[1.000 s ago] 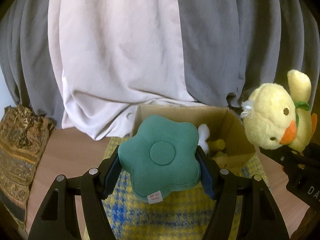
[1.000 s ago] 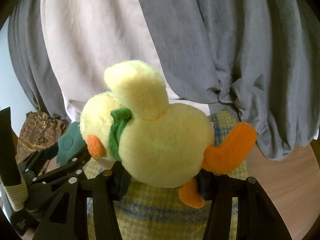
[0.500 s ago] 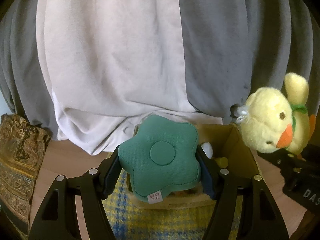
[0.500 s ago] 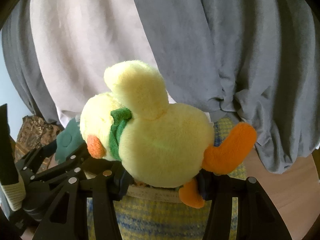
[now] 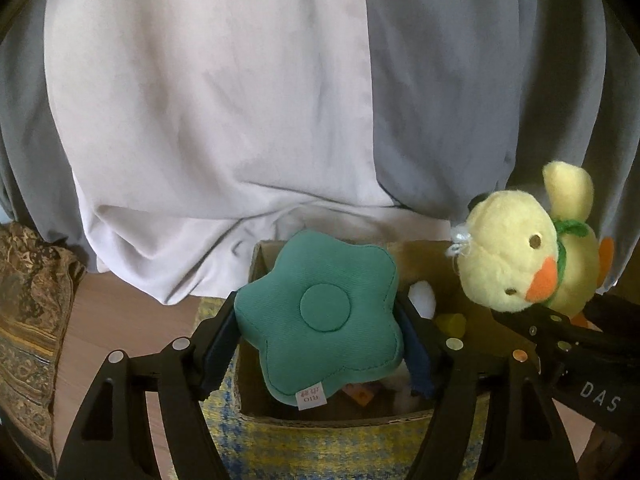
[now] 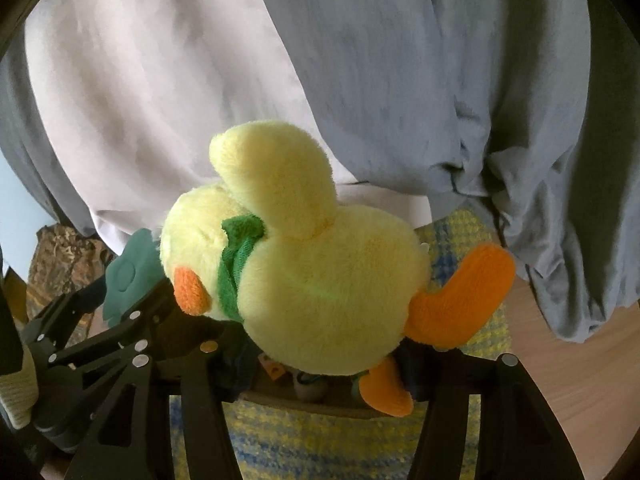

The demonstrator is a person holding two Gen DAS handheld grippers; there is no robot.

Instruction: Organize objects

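My left gripper (image 5: 320,328) is shut on a green flower-shaped plush (image 5: 320,316) and holds it above the open cardboard box (image 5: 256,384). My right gripper (image 6: 324,356) is shut on a yellow duck plush (image 6: 320,280) with orange beak and feet and a green scarf. The duck (image 5: 516,252) also shows at the right in the left wrist view, over the box's right side. The green plush (image 6: 128,276) shows at the left in the right wrist view. Inside the box lie several small toys, white (image 5: 422,298) and yellow (image 5: 452,322).
The box stands on a yellow and blue woven cloth (image 5: 320,452) on a wooden table (image 5: 116,320). Grey and white curtains (image 5: 224,120) hang close behind. A patterned brown cushion (image 5: 28,300) lies at the left.
Both grippers moved forward and lower with their plush toys. The box now lies under the green plush, and the duck is nearer to the box.
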